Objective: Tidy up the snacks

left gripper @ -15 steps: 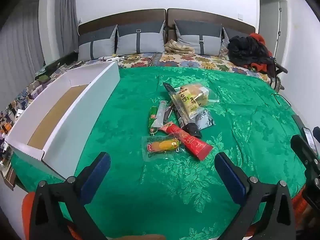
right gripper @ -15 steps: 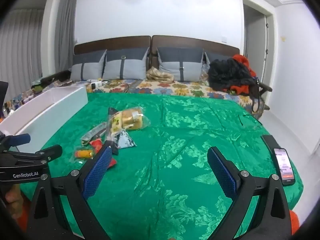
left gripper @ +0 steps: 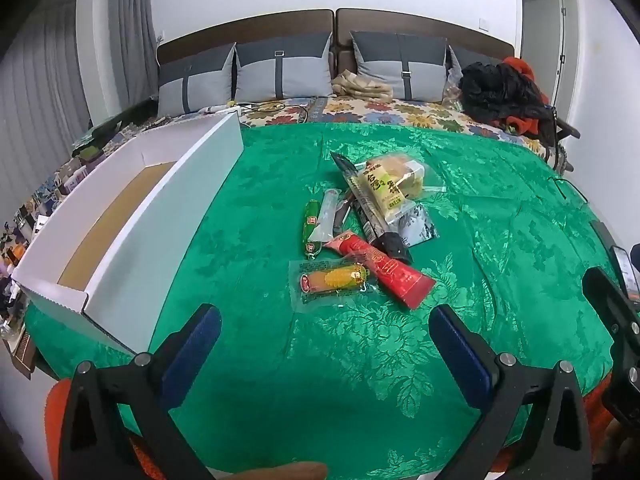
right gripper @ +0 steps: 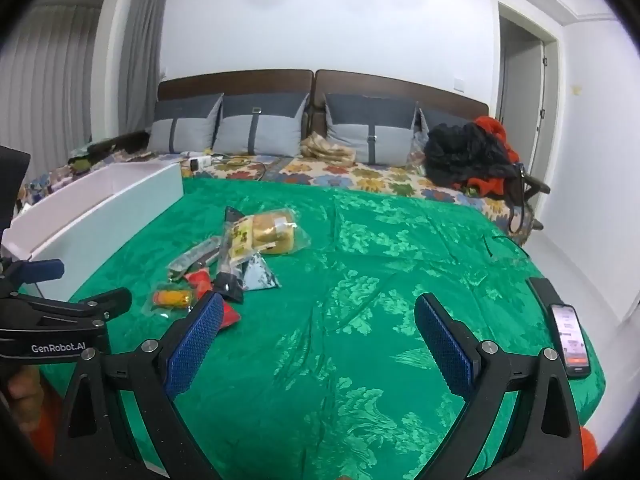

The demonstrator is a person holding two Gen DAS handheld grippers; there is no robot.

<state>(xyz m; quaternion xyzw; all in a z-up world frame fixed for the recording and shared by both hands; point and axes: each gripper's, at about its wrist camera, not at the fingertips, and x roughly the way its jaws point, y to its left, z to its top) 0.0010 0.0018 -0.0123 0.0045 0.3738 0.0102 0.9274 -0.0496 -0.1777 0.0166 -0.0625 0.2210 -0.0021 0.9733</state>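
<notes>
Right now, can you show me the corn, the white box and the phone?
corn (left gripper: 335, 278): left wrist view, middle of the yellow cob in its clear pack.
white box (left gripper: 160, 236): left wrist view, its long outer wall.
phone (right gripper: 571, 334): right wrist view, lit screen.

Both wrist views look from the foot of the bed toward the headboard (left gripper: 332, 24), low over the green bedspread (left gripper: 320, 352). The left sits nearer the snack pile (left gripper: 360, 224); the right views it from farther right, sharing the white box (right gripper: 100, 216).

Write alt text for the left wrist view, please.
Open left gripper hovers over a green bedspread, empty, facing a snack pile. A white box sits left of the pile; pillows line the headboard.
</notes>
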